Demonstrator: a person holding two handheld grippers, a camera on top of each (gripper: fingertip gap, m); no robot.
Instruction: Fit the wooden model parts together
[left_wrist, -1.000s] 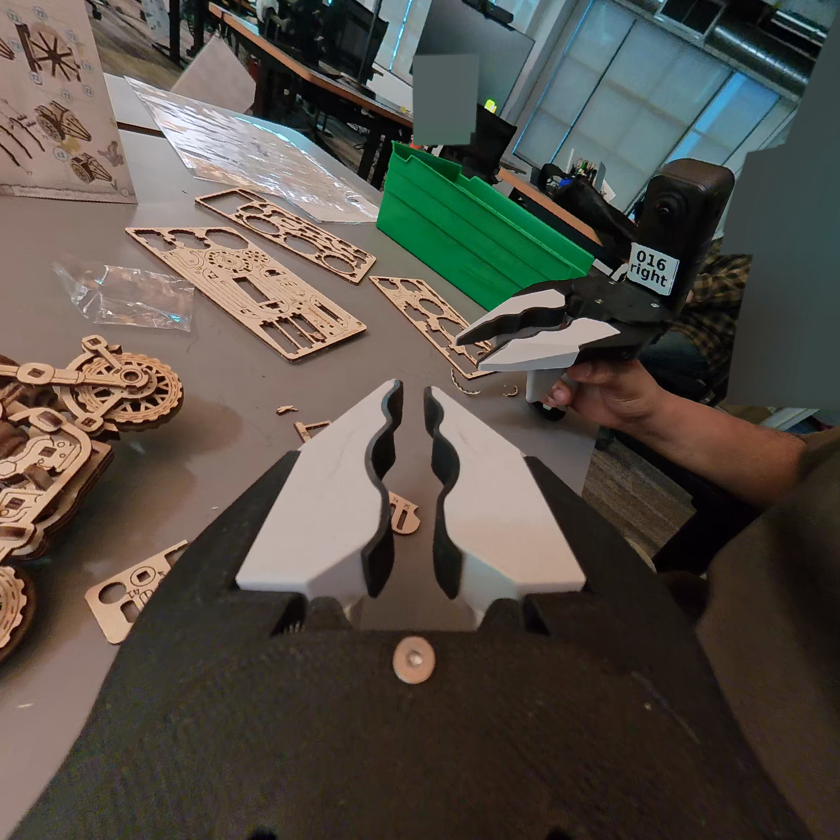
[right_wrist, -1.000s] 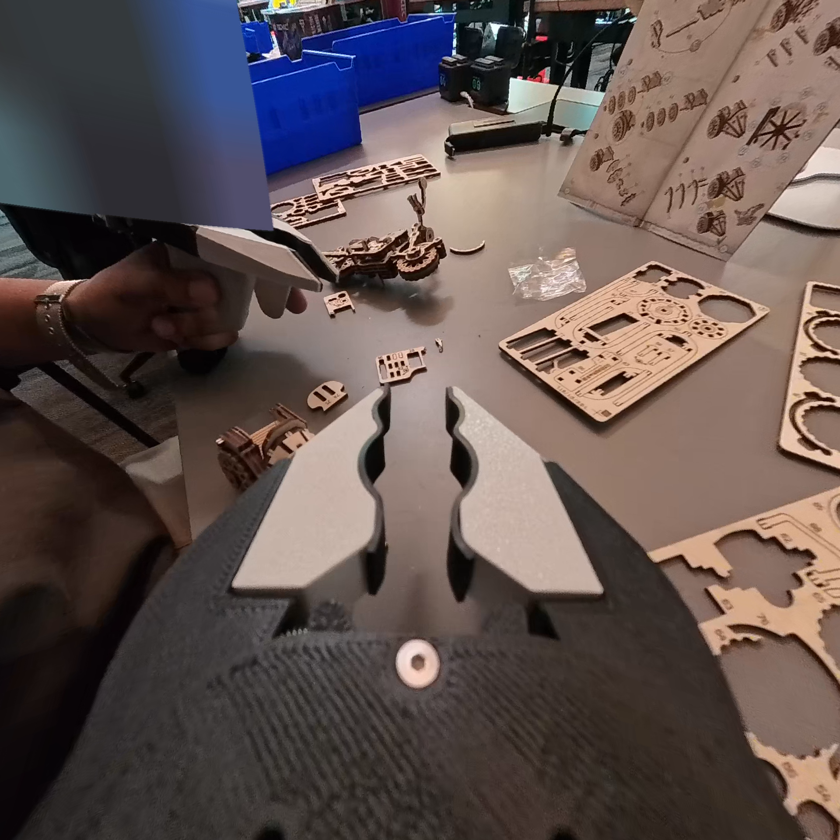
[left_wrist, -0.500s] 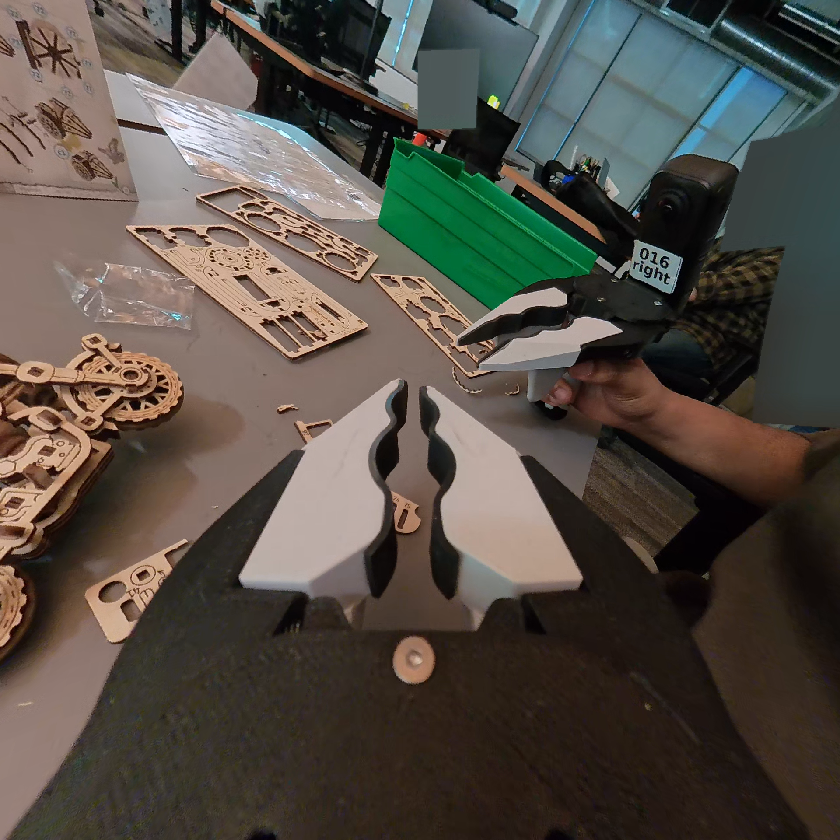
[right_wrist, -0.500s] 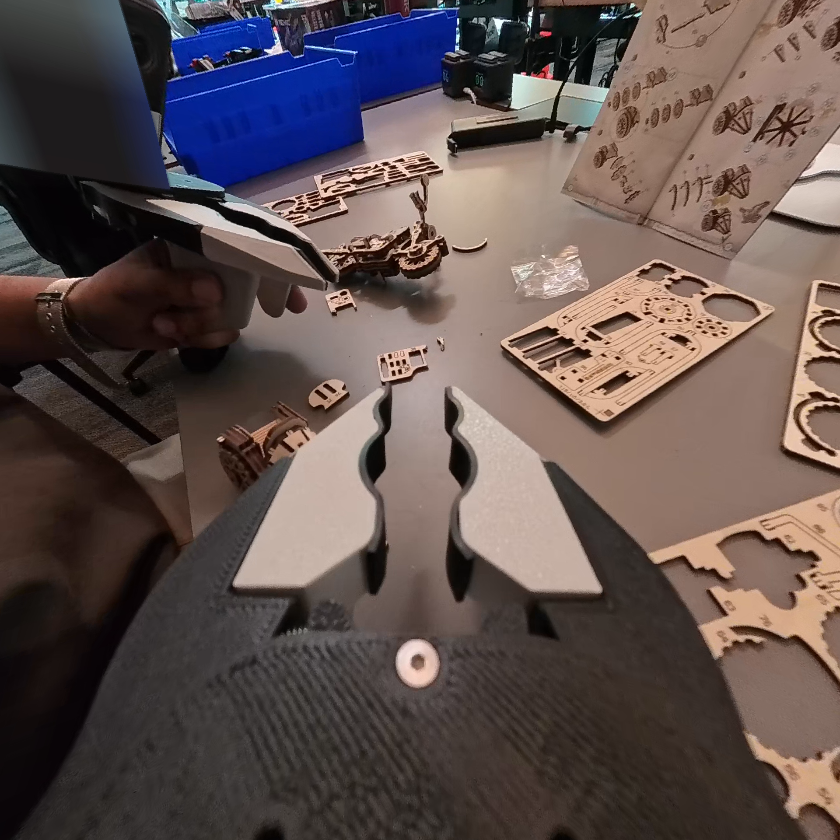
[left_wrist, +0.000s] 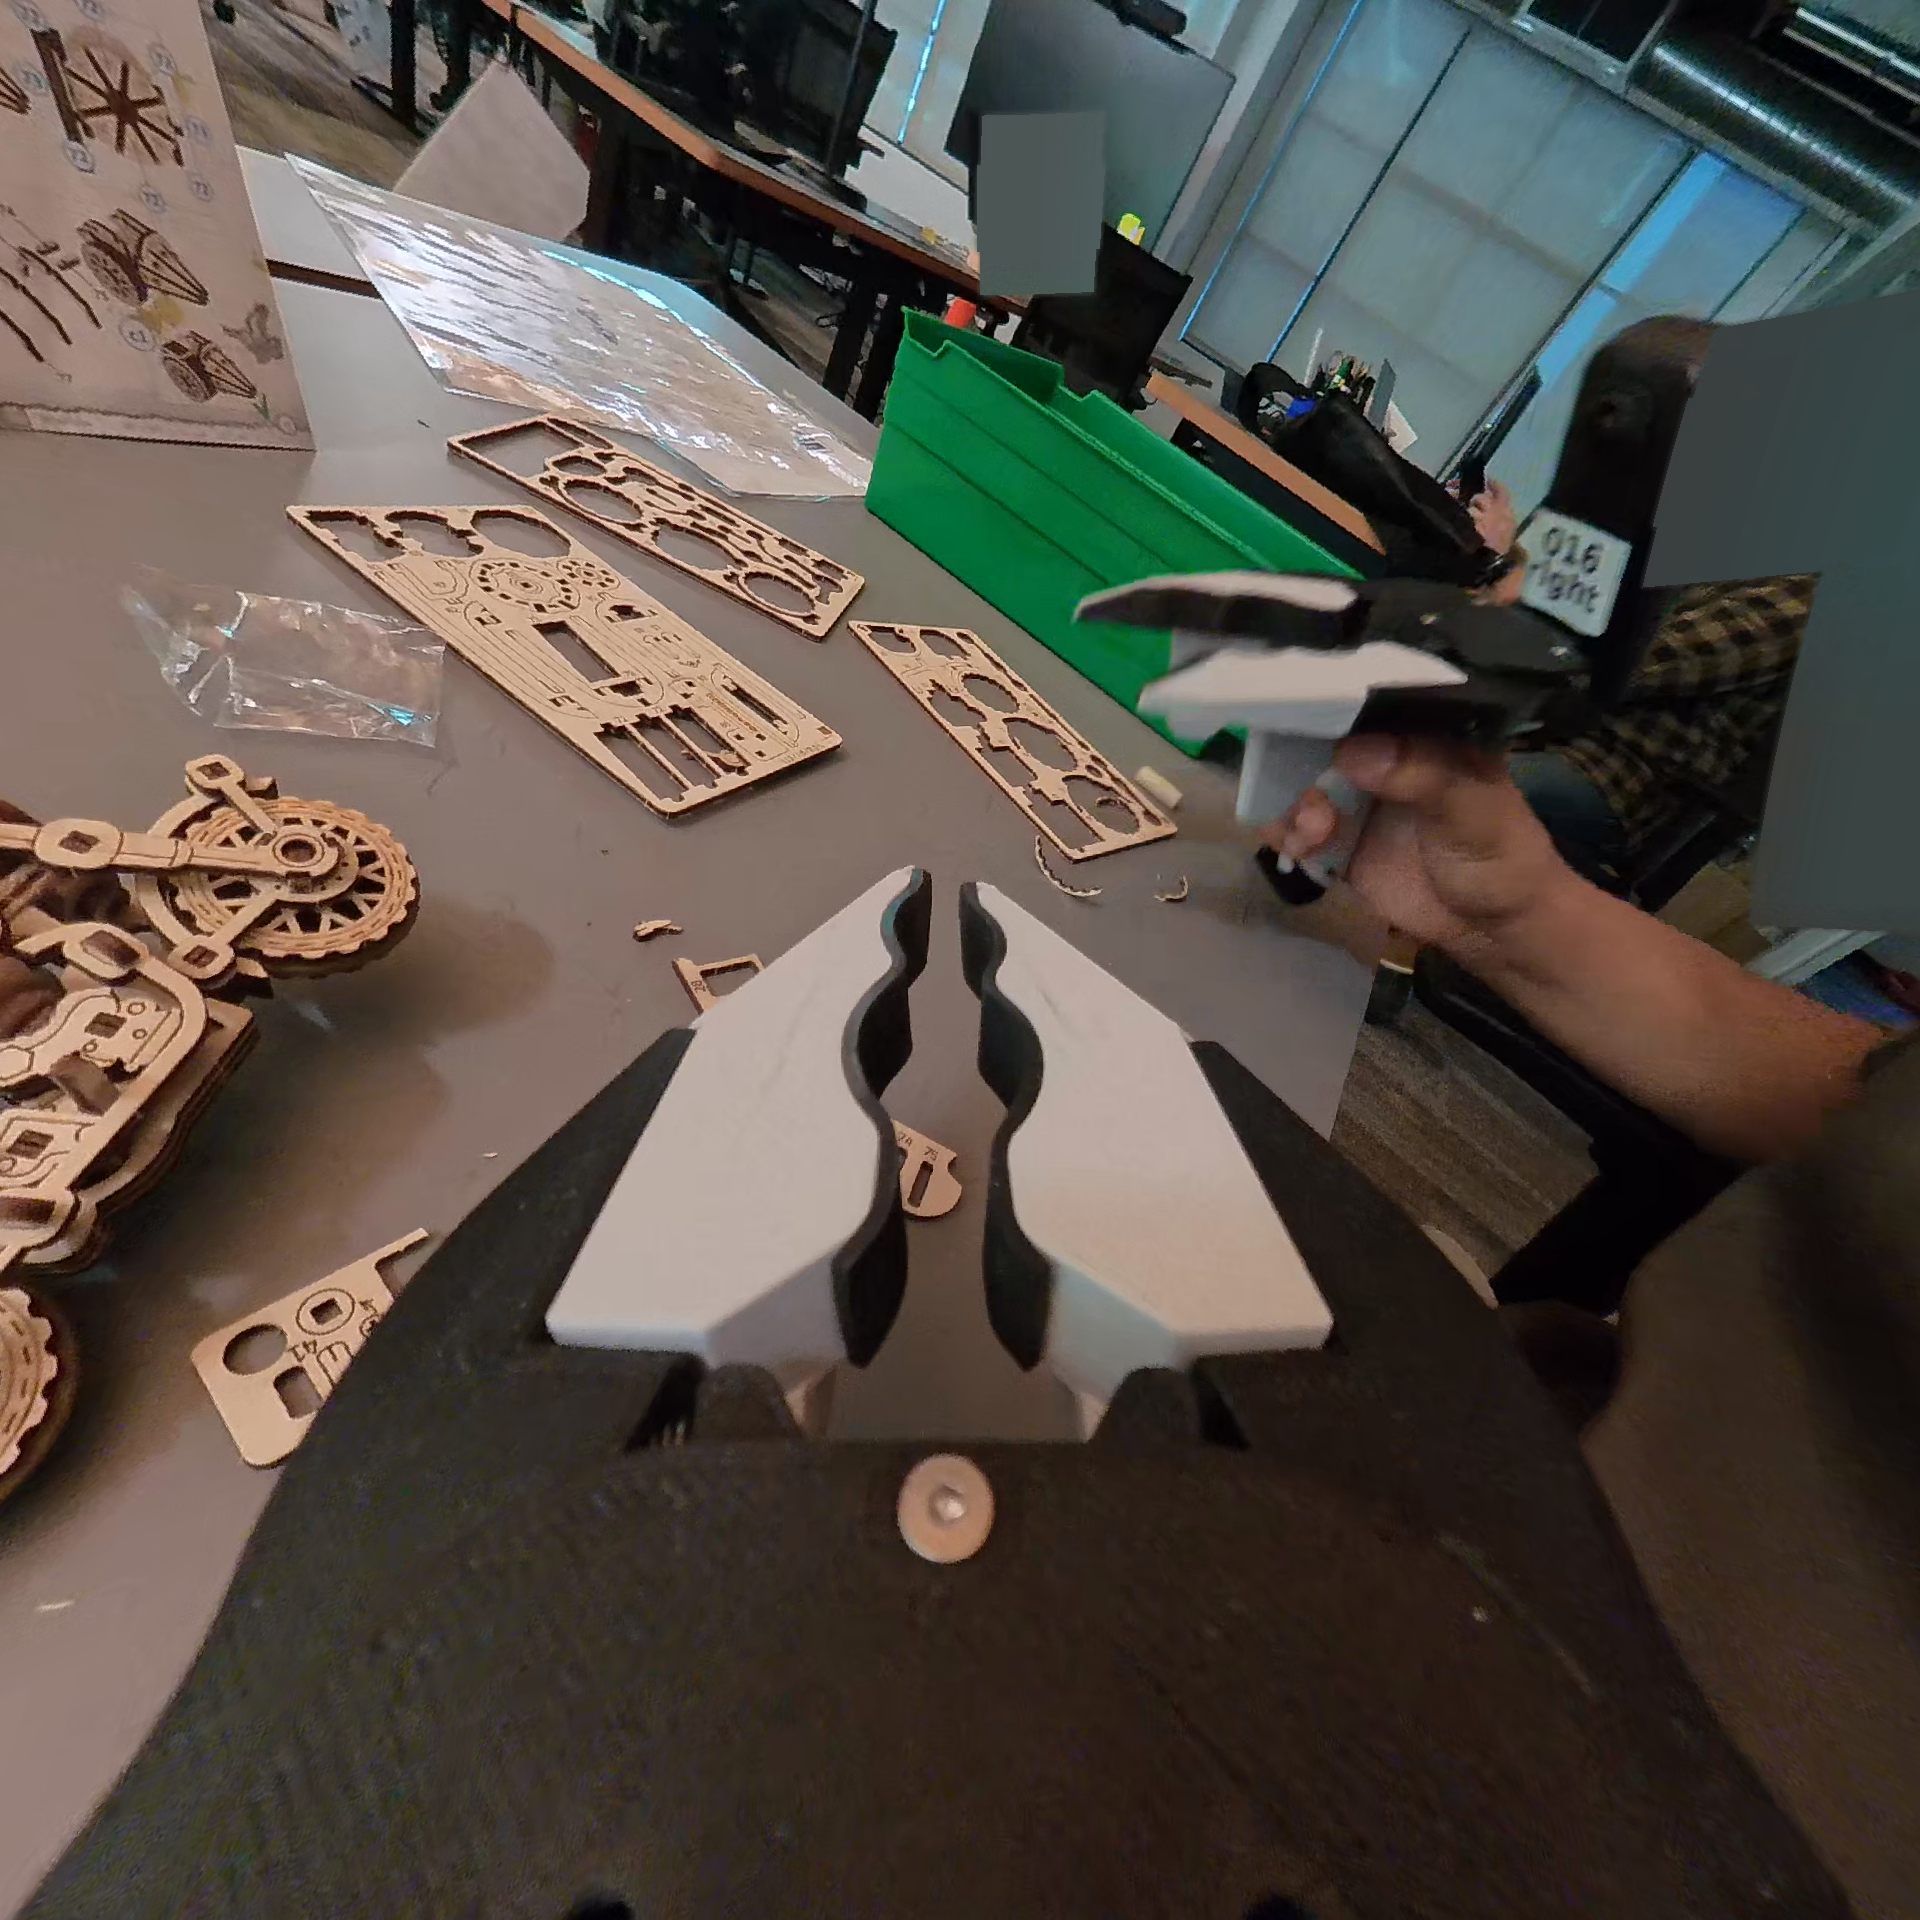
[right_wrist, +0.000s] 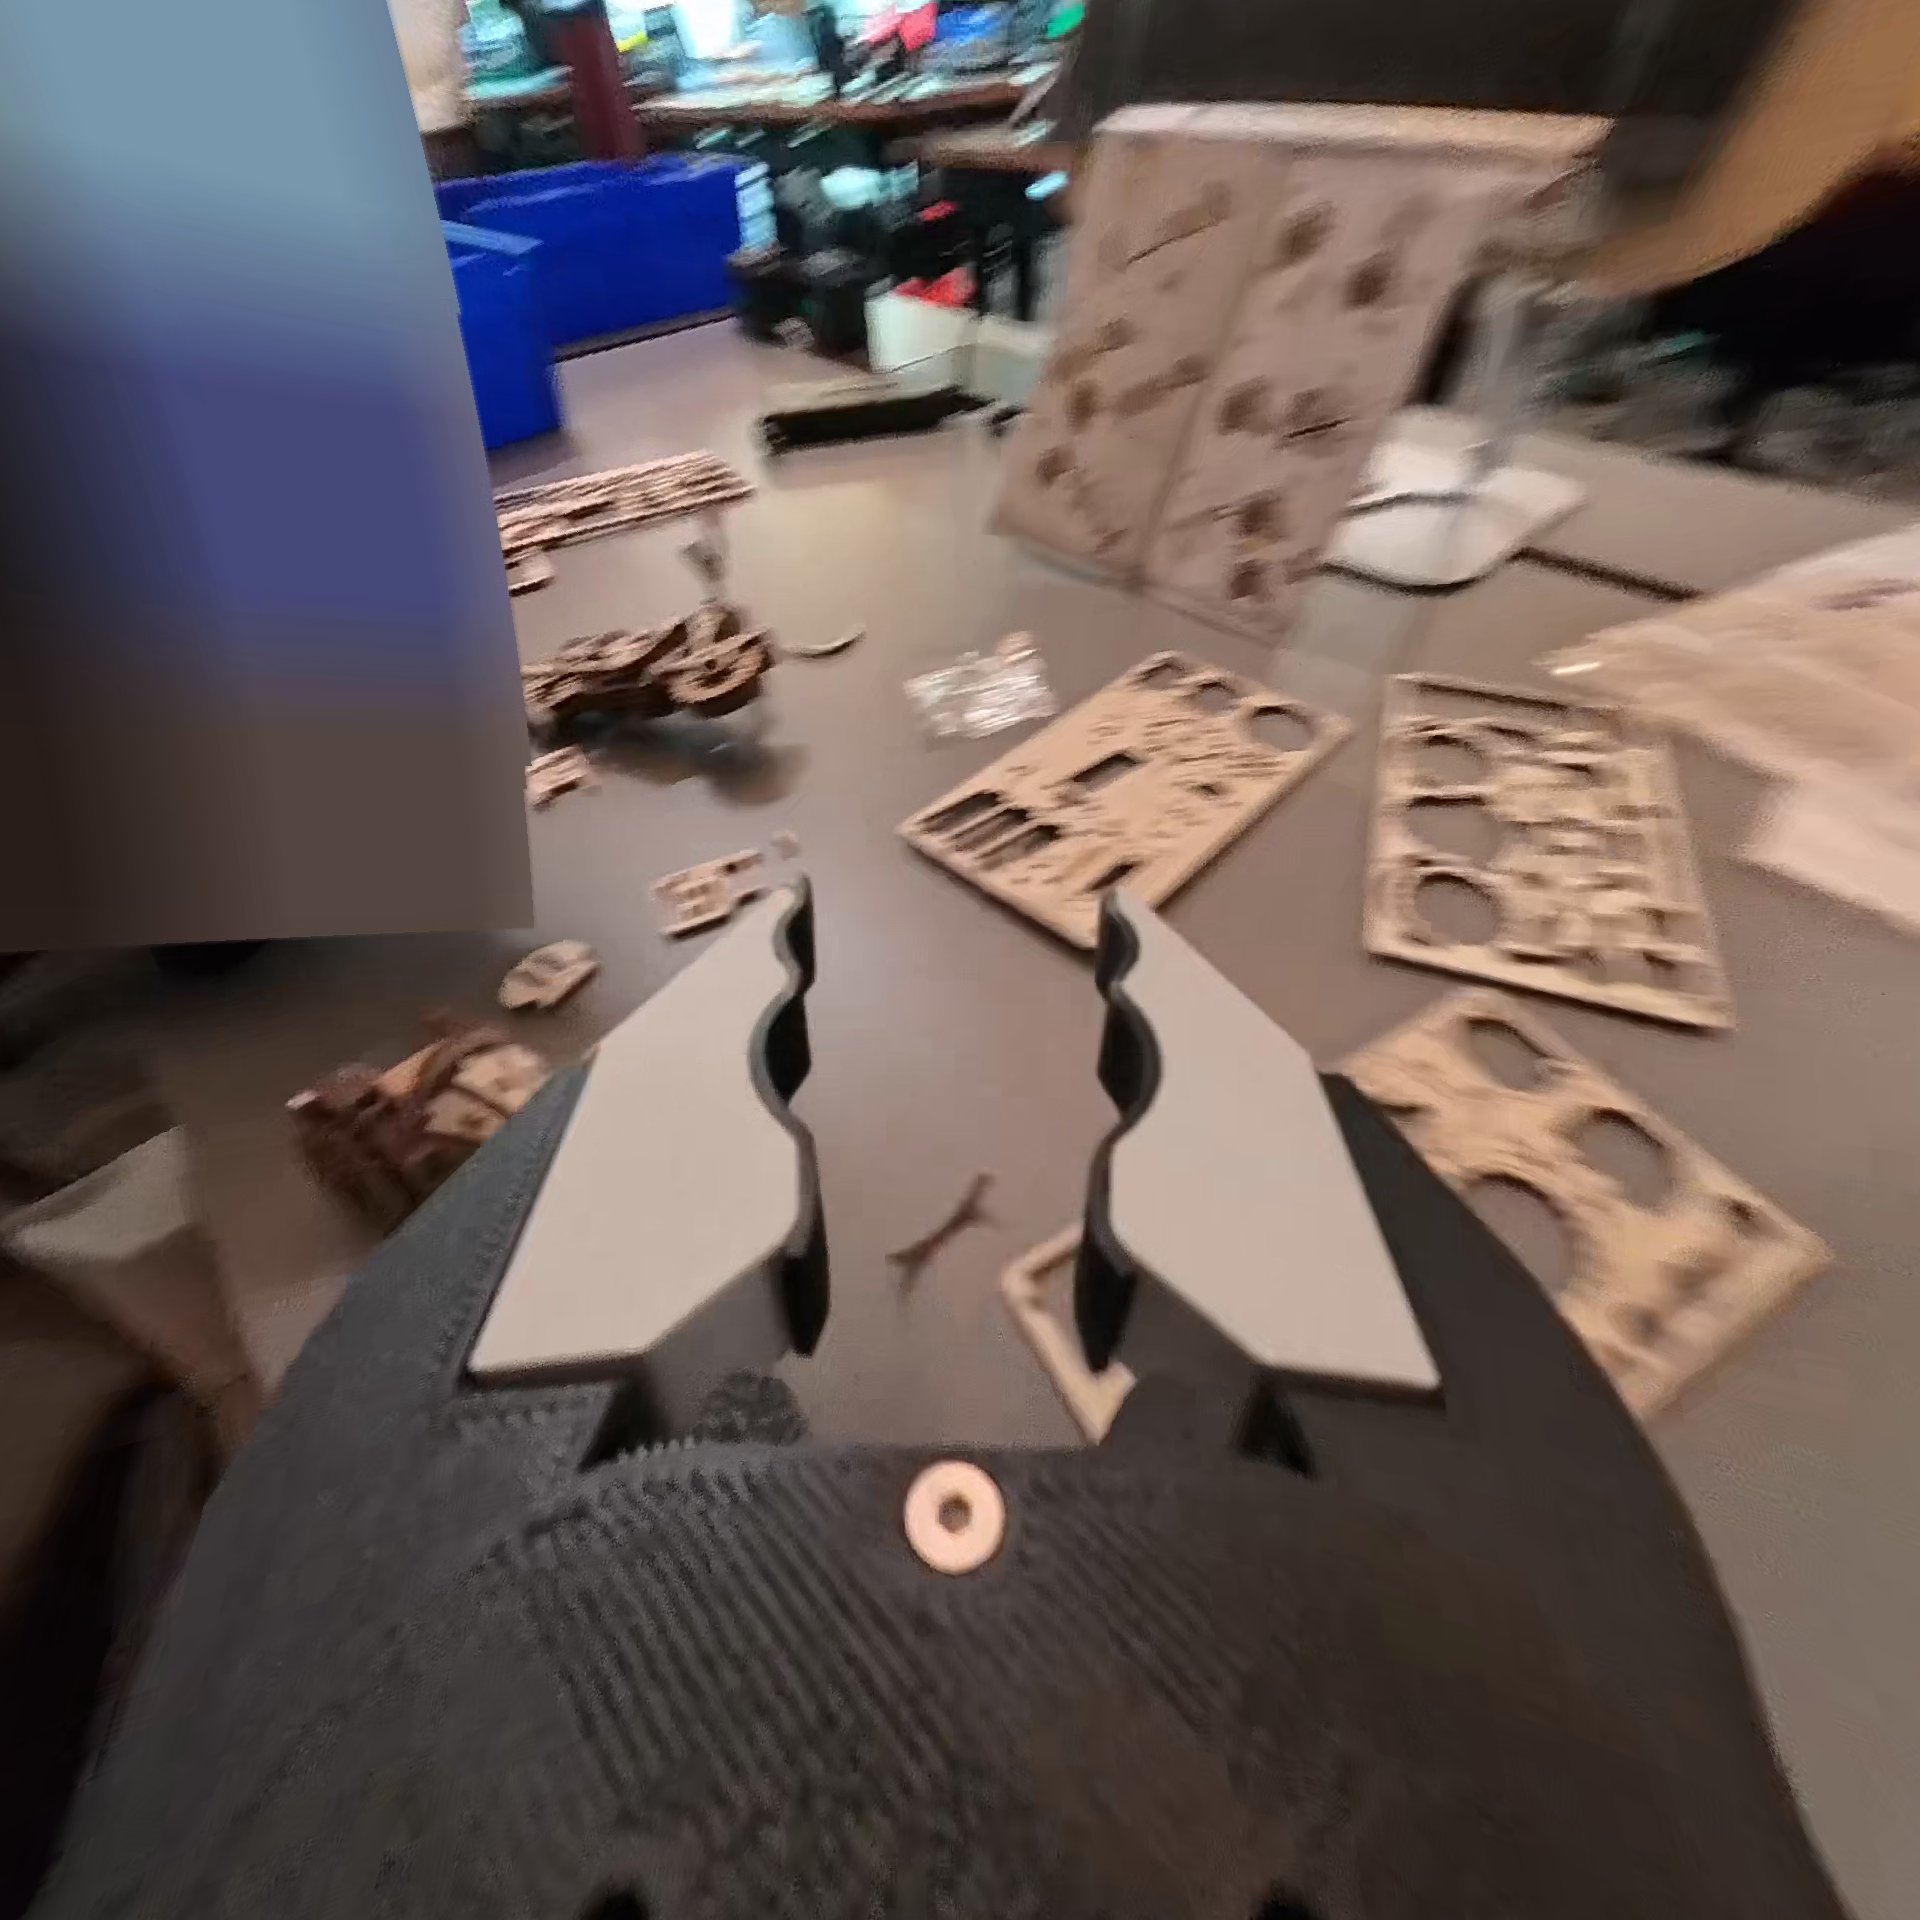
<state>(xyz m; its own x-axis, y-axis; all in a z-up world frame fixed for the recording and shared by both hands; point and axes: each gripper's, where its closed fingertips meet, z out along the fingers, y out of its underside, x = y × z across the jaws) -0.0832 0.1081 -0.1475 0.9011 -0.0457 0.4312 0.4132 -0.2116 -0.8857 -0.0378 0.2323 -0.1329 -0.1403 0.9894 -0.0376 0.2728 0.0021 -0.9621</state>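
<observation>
In the left wrist view my left gripper (left_wrist: 943, 885) hovers low over the grey table (left_wrist: 540, 862), jaws almost together and empty. A small rounded wooden piece (left_wrist: 928, 1179) lies on the table under its fingers. A flat slotted piece (left_wrist: 301, 1340) lies to the left. The part-built wooden motorcycle (left_wrist: 260, 862) sits at the far left. My right gripper (left_wrist: 1117, 660) is held in the air at the right, jaws apart. In the blurred right wrist view the right gripper (right_wrist: 956, 914) is wide open and empty above the table. The motorcycle (right_wrist: 655, 665) and a small wooden sub-assembly (right_wrist: 416, 1112) show there.
Punched-out wooden part sheets (left_wrist: 582, 644) (right_wrist: 1122, 800) lie across the table. A green bin (left_wrist: 1039, 520) stands at the back. There are also a clear plastic bag (left_wrist: 281, 665), an upright instruction sheet (left_wrist: 114, 208) (right_wrist: 1226, 364) and blue bins (right_wrist: 623, 249). The table edge is at the right. The left tips stand about 11 cm off the motorcycle (right_wrist: 655, 665). It is also in sight in the left wrist view (left_wrist: 235, 950). My left gripper is the nearer one to the flat slotted piece (left_wrist: 301, 1340): about 12 cm, against 25 cm.
The right gripper has opened wide and swung up and to the right, blurring its view. The left gripper's jaws have closed a little more.
</observation>
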